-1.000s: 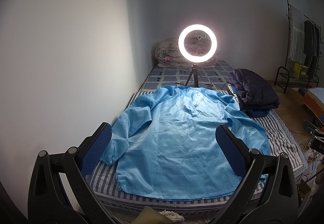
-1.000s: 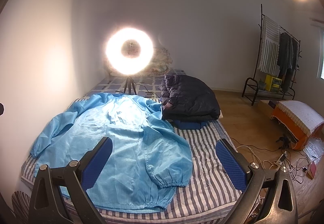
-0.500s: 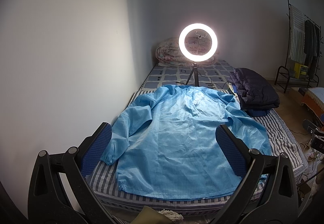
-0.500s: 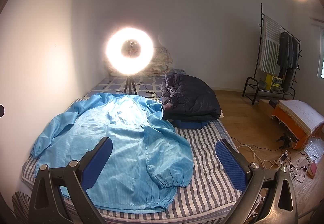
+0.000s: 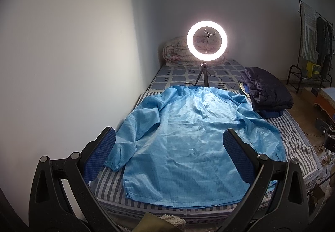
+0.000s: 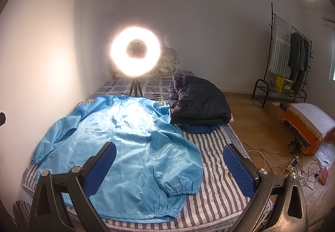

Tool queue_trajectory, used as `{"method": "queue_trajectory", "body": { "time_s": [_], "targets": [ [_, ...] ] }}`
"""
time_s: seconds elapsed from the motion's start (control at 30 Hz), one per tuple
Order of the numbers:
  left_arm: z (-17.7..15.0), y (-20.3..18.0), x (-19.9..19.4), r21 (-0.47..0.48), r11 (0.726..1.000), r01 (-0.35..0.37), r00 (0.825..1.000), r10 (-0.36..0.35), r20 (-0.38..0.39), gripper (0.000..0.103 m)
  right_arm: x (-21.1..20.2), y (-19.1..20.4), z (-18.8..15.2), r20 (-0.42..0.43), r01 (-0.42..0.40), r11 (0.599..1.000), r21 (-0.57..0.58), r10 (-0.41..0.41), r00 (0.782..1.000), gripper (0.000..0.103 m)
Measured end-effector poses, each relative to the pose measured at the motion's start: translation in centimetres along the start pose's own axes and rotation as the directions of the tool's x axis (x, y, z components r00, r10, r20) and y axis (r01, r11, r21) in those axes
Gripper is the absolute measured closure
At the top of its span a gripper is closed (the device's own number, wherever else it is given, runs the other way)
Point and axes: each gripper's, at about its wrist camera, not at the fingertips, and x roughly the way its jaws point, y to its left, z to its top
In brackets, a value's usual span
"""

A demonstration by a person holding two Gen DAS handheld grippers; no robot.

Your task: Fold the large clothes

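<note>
A large light-blue coat (image 5: 188, 144) (image 6: 125, 148) lies spread flat, back up, on the striped bed (image 5: 297, 144) (image 6: 217, 169), collar toward the far end and hem toward me. Both sleeves lie out to the sides; the right cuff (image 6: 180, 189) rests near the hem. My left gripper (image 5: 168, 158) hovers open above the foot of the bed, over the coat's lower half, with nothing between its blue pads. My right gripper (image 6: 168, 167) is also open and holds nothing, above the coat's right sleeve and the bare stripes beside it.
A lit ring light on a tripod (image 5: 206, 40) (image 6: 135, 51) stands on the bed beyond the collar. A dark puffy jacket (image 5: 266, 91) (image 6: 196, 104) is piled at the right. The wall runs along the bed's left. Cables (image 6: 293, 167), an orange stool and a clothes rack (image 6: 291, 60) are on the right.
Both views shift very slightly; the grippers stay open and the coat has not moved.
</note>
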Motion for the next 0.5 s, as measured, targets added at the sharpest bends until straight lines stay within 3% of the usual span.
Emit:
{"method": "queue_trajectory", "body": {
  "time_s": [0.5],
  "targets": [
    [-0.8, 3.5, 4.7, -0.018, 0.997, -0.077, 0.995, 0.075, -0.068, 0.000, 2.4, 3.1, 1.9, 0.001, -0.016, 0.999, -0.030, 0.016, 1.000, 0.000]
  ]
}}
